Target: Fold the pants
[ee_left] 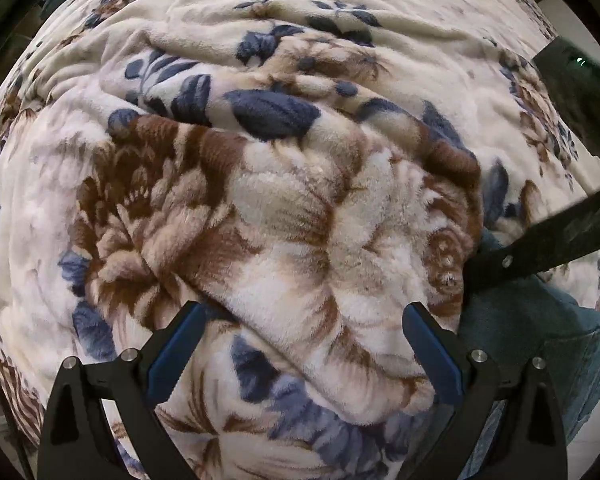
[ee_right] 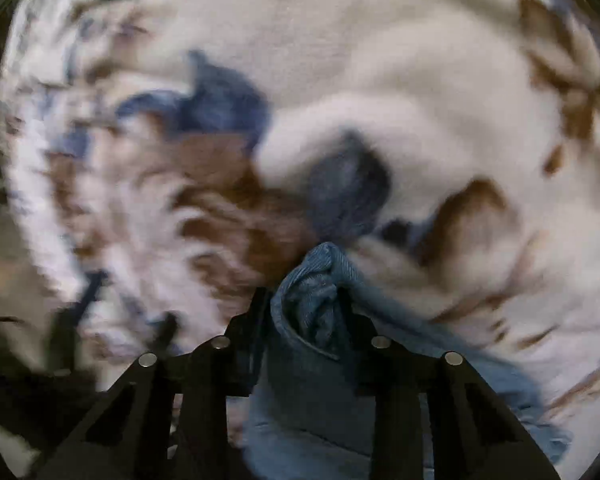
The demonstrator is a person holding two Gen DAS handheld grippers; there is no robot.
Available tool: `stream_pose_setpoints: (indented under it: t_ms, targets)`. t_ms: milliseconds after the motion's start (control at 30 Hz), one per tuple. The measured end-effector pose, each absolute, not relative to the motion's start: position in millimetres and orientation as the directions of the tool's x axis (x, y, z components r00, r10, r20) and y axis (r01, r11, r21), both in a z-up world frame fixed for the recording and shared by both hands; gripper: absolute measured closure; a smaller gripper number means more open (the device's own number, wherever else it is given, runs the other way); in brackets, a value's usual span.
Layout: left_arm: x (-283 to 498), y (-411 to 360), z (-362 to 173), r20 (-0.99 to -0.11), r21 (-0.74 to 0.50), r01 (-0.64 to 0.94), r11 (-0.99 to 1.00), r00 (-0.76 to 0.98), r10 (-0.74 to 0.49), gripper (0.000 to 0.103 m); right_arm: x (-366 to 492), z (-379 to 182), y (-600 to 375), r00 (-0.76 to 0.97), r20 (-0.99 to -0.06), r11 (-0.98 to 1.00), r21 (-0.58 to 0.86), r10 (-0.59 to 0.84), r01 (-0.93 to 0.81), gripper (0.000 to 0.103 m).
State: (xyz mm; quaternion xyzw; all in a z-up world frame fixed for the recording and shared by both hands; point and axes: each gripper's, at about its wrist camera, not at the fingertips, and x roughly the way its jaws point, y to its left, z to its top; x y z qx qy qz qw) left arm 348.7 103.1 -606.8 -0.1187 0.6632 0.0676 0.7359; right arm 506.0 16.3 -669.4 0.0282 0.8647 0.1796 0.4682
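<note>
The pants [ee_left: 540, 344] are blue denim and lie at the lower right of the left wrist view, on a floral blanket. My left gripper [ee_left: 304, 324] is open and empty over the blanket, just left of the pants. My right gripper [ee_right: 304, 300] is shut on a bunched fold of the pants [ee_right: 316, 300]; more denim trails down and to the right below it. The right gripper also shows in the left wrist view [ee_left: 540, 248] as a black bar reaching in from the right onto the denim. The right wrist view is blurred.
A thick fleece blanket [ee_left: 284, 184] with brown and blue flowers covers the whole surface and lies in soft ridges. Dark edges of the room show at the far corners.
</note>
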Motion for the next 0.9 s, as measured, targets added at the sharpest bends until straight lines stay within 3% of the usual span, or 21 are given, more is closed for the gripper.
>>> stream_pose_setpoints:
  t_ms: [67, 167, 200, 267, 300, 333, 400, 433, 567, 667, 767, 900]
  targets:
    - [338.9, 106.7, -608.6, -0.99, -0.106, -0.264, 0.959, 0.118, -0.076, 0.002, 509.5, -673.0, -2.8, -0.586, -0.728, 0.91, 0.413, 0.355, 0.039, 0.076]
    - [325.8, 107.4, -613.6, -0.989, -0.12, -0.268, 0.956, 0.115, -0.092, 0.002, 512.0, -711.8, -73.4, -0.496, -0.601, 0.775, 0.414, 0.626, 0.477, 0.079]
    - [322.7, 107.6, -614.9, -0.988, -0.124, -0.267, 0.956, 0.118, -0.095, 0.002, 508.8, -721.0, -84.0, -0.457, -0.583, 0.729, 0.408, 0.671, 0.55, 0.079]
    - [318.6, 107.9, -613.2, -0.983, -0.151, -0.262, 0.953, 0.143, -0.116, 0.002, 510.2, -719.4, -77.3, -0.465, -0.593, 0.748, 0.439, 0.657, 0.497, 0.078]
    - [316.4, 108.5, -610.7, -0.978, -0.171, -0.258, 0.951, 0.164, -0.131, 0.002, 515.5, -706.7, -62.4, -0.483, -0.63, 0.794, 0.472, 0.608, 0.383, 0.077]
    - [311.2, 107.4, -604.7, -0.968, -0.201, -0.252, 0.946, 0.201, -0.152, 0.002, 518.1, -697.2, -53.4, -0.489, -0.65, 0.813, 0.487, 0.581, 0.319, 0.066]
    - [311.0, 105.9, -598.2, -0.953, -0.248, -0.223, 0.943, 0.231, -0.196, 0.002, 524.2, -672.4, -41.5, -0.474, -0.695, 0.835, 0.513, 0.541, 0.2, 0.026]
    - [310.6, 104.3, -595.6, -0.949, -0.262, -0.207, 0.943, 0.231, -0.213, 0.002, 528.0, -648.8, -40.7, -0.421, -0.74, 0.842, 0.523, 0.525, 0.131, 0.019]
    - [305.9, 96.8, -577.4, -0.916, -0.364, -0.158, 0.918, 0.236, -0.323, 0.002, 521.5, -570.2, -70.1, -0.202, -0.875, 0.887, 0.458, 0.439, -0.055, 0.013]
    - [300.6, 84.9, -562.8, -0.882, -0.449, -0.128, 0.884, 0.221, -0.416, 0.002, 494.9, -515.2, -144.3, 0.021, -0.951, 0.944, 0.305, 0.31, -0.127, 0.011]
    - [298.1, 71.1, -553.6, -0.854, -0.506, -0.106, 0.856, 0.202, -0.479, 0.002, 457.2, -504.1, -208.8, 0.047, -0.964, 0.964, 0.258, 0.261, -0.066, 0.011]
    - [299.8, 48.8, -561.9, -0.865, -0.495, -0.101, 0.863, 0.156, -0.478, 0.002, 397.2, -543.9, -303.4, -0.012, -0.938, 0.93, 0.341, 0.346, 0.135, 0.01]
